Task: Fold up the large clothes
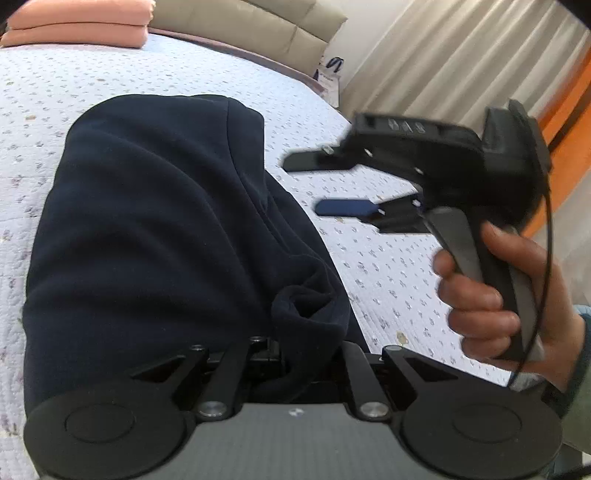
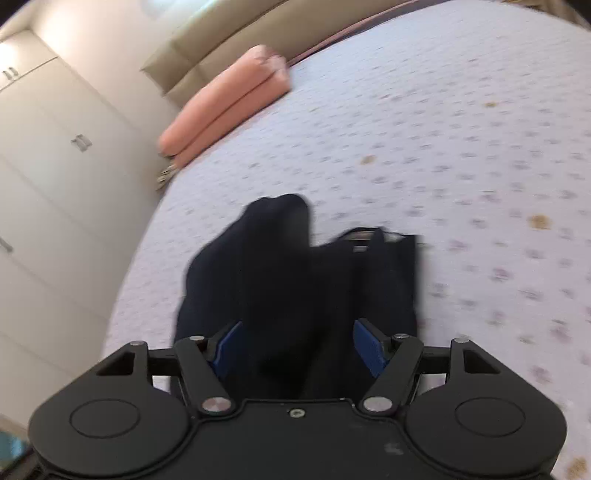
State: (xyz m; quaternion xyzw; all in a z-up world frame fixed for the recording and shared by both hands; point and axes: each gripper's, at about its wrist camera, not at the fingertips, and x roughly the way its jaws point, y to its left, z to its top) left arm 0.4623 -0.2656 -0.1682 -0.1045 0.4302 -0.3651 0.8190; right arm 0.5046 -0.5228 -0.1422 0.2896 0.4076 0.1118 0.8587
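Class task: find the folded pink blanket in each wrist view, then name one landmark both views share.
Left wrist: the pink blanket lies top left, on the bed's far edge.
Right wrist: pink blanket upper left of centre, on the bed's edge.
Shared landmark: the navy garment.

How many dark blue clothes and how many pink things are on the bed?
Dark blue: 1, the garment, lying on the bed with the left gripper at its edge
Pink: 1, a folded stack at the far end of the bed; how many pieces it holds cannot be told
Total: 2
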